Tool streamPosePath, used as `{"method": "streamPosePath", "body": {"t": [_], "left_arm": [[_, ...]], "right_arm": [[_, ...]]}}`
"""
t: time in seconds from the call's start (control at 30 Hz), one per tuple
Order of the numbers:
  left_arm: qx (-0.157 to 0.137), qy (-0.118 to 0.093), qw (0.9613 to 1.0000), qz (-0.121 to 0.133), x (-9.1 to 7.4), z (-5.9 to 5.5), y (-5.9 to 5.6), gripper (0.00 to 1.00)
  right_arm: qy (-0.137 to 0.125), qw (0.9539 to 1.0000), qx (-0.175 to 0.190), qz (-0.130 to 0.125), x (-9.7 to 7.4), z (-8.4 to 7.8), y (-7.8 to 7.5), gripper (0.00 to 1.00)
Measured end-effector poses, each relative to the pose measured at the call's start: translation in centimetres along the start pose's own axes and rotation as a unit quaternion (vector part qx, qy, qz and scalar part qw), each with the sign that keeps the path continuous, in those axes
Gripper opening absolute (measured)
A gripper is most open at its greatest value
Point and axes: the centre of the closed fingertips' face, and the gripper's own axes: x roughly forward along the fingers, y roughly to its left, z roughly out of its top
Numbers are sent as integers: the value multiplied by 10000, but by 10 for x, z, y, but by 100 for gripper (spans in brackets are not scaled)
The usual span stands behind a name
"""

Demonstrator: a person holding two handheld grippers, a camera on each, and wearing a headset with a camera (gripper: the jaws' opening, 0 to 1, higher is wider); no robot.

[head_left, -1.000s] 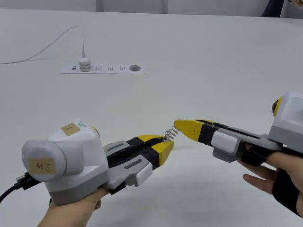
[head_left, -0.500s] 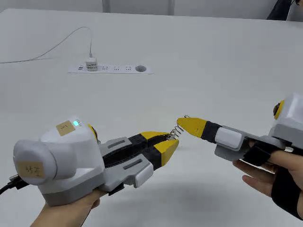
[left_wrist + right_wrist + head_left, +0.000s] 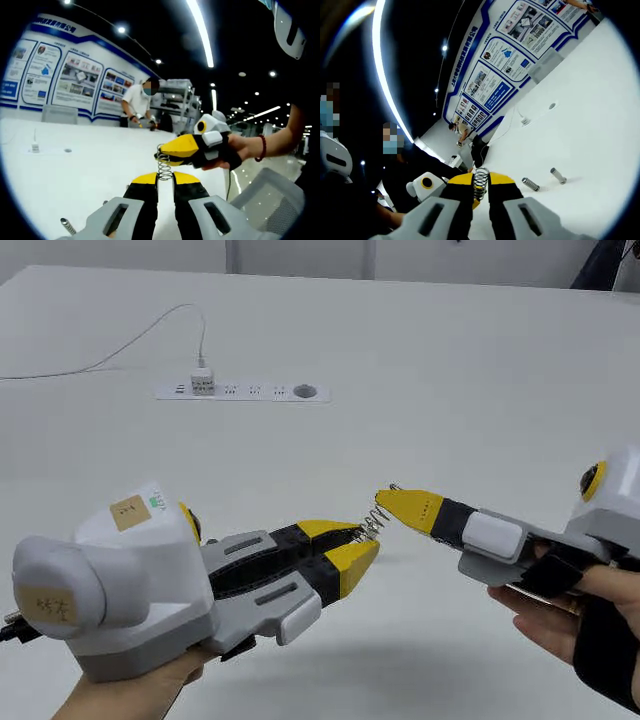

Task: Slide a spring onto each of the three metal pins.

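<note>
A small metal spring (image 3: 373, 525) hangs in the air between my two grippers, above the white table (image 3: 450, 390). My left gripper (image 3: 352, 544) comes up from the lower left and is shut on the spring's lower end (image 3: 164, 169). From the right, my right gripper (image 3: 386, 501) is shut on the upper end (image 3: 480, 181). A thin metal tip (image 3: 394, 487) pokes out past the right gripper's yellow fingers; I cannot tell whether it is a pin. Another spring (image 3: 530, 184) and a short metal piece (image 3: 558, 175) lie on the table. One more spring (image 3: 67, 226) lies near the left gripper.
A white power strip (image 3: 250, 393) with a plug (image 3: 202, 380) and a trailing cable (image 3: 130, 340) lies at the back left of the table. In the left gripper view, a person (image 3: 137, 102) stands at a far bench below blue wall posters (image 3: 75, 75).
The head camera has shifted, so the power strip sits lower and further right. Both grippers have stayed shut on the spring, almost still, the left one a little lower.
</note>
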Motion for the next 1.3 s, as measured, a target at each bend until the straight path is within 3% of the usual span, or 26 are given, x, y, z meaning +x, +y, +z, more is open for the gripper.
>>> {"method": "streamPosePath", "body": {"t": [0.23,0.47,0.57,0.8,1.07,1.2,1.3], "left_arm": [[84,108,9999,96,-3,-1,0,12],[510,562,9966,327,-8,-15,5,21],[777,738,9930,488,-12,-19,10,25],[922,1012,9874,795,-23,-28,17,34],[774,1115,9819,1320,-41,-30,32,47],[744,1152,9781,1569,-52,-30,40,49],[738,1088,9755,1763,-59,-31,46,54]], "right_arm": [[101,9994,-317,-8,3,-2,5,11],[139,9964,-798,-234,3,2,-2,11],[225,9932,-1095,-329,4,2,-5,11],[379,9751,-2081,-663,8,7,-16,11],[397,9669,-2399,-771,14,10,-28,11],[399,9631,-2511,-878,16,12,-38,11],[402,9618,-2533,-953,18,12,-47,11]]}}
